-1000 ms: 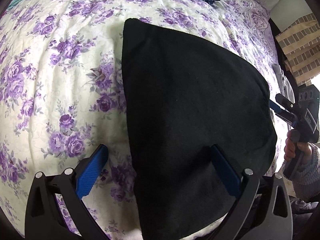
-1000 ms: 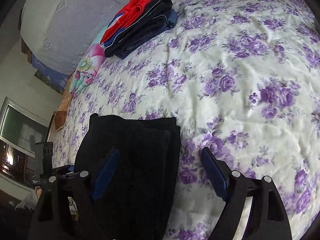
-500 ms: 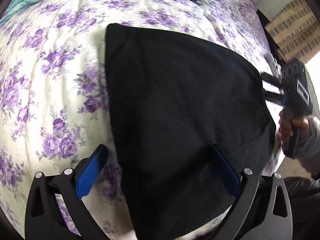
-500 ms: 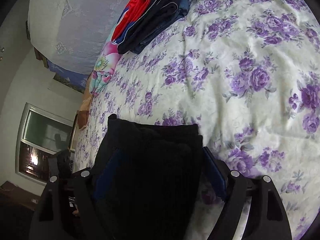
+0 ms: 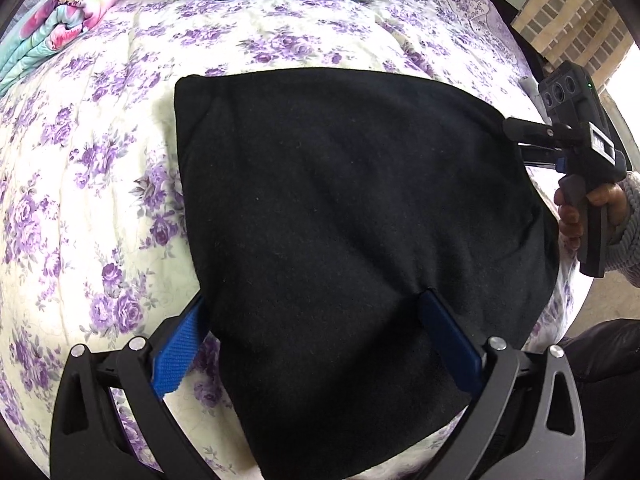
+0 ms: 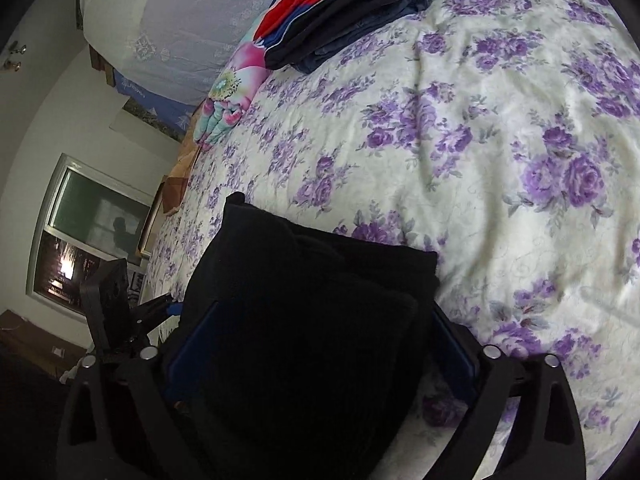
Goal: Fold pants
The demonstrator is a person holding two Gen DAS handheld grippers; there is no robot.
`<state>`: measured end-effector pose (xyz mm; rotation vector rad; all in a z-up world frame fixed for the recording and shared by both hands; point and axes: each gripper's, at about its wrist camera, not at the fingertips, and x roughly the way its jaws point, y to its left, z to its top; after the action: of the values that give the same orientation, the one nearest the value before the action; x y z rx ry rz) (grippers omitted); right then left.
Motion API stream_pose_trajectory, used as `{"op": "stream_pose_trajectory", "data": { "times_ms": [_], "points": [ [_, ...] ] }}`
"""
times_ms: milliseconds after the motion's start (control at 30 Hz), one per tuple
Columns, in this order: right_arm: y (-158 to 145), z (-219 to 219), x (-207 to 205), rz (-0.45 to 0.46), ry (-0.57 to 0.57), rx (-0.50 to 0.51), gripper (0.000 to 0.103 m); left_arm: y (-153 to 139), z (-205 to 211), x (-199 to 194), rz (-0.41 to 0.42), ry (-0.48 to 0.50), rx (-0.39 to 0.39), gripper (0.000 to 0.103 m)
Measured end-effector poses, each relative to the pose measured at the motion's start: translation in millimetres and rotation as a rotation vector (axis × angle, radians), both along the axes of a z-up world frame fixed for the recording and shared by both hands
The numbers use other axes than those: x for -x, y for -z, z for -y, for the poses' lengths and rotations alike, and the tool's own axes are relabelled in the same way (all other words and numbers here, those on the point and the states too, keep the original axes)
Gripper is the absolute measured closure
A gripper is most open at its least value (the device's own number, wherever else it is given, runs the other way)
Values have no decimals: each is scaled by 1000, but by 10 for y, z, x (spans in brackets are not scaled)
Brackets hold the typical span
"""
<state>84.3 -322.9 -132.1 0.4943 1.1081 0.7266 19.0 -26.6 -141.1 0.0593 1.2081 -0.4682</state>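
A pair of black pants (image 5: 360, 216), folded into a thick rectangular pad, is laid flat on a bedspread (image 5: 80, 184) printed with purple roses on a cream ground. The pants are seen near the front edge of the bed, with their far left corner squared off.

In the left wrist view, the left gripper (image 5: 320, 344) is held with its jaws spread wide. The near left part of the pants is straddled: one blue-padded finger (image 5: 176, 356) is seen just beside the left edge of the fabric, over the bedspread, and the other is pressed onto the top of the cloth. Nothing is clamped.

At the right side of the same view, the right gripper (image 5: 516, 142) is seen gripped in a hand (image 5: 576, 212), its fingers reaching into the right edge of the pants.

In the right wrist view, the right gripper (image 6: 316, 340) is seen with a thick bundle of the black fabric (image 6: 312, 320) filling the space between its two blue pads, so the cloth is pinched between them.

At the far end of the bed, a stack of folded clothes (image 6: 352, 8) in red, dark navy and denim is seen, with a floral blanket (image 6: 232, 92) beside it.
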Motion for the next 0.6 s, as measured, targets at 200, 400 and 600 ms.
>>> {"op": "stream_pose_trajectory", "data": {
  "times_ms": [200,400,600],
  "points": [
    [-9,-54,-20,-7,-3,25,3,8,16,-10,7,9,4,4],
    [-25,-65,0,-6,22,57,3,21,67,-36,13,14,7,4],
    [-17,1,2,-45,107,100,37,-5,107,-13,33,23,-13,4]
  ]
}}
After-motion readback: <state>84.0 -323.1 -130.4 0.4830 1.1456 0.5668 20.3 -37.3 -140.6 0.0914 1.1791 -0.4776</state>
